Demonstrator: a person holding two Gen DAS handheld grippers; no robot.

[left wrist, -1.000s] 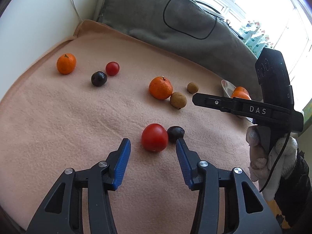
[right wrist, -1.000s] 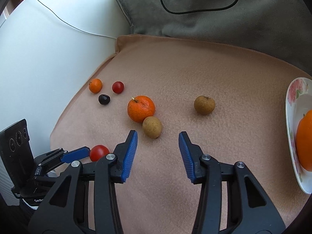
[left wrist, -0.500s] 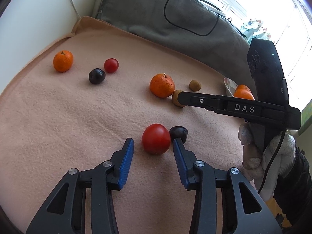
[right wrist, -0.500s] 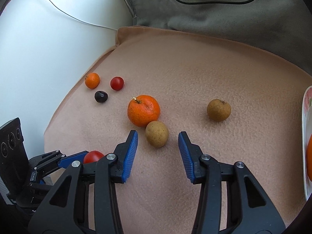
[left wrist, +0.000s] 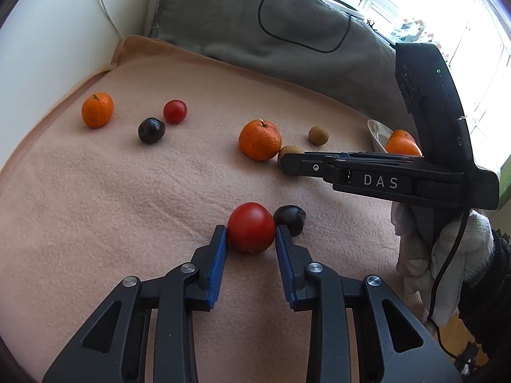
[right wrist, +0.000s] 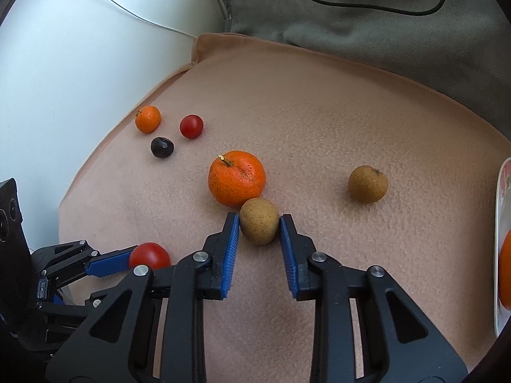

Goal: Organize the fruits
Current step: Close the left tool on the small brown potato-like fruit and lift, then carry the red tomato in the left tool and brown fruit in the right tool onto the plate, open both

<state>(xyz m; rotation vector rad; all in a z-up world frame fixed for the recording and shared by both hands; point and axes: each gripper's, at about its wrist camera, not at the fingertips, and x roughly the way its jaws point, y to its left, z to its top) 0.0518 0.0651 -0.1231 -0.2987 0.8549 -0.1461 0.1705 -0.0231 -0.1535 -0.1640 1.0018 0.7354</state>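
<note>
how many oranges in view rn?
3. Small orange at the blanket's far left corner; large orange mid-blanket, beside the brown fruit; a third orange on the plate at right, partly hidden, so more may sit behind.

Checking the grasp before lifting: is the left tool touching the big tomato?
Touching. In the left wrist view, both closing blue pads of the left tool press the big tomato.

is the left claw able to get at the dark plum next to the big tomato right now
Probably not yet: the left claw is closing on the big tomato, with the dark plum just beyond its right finger. It would have to set the tomato down first.
</note>
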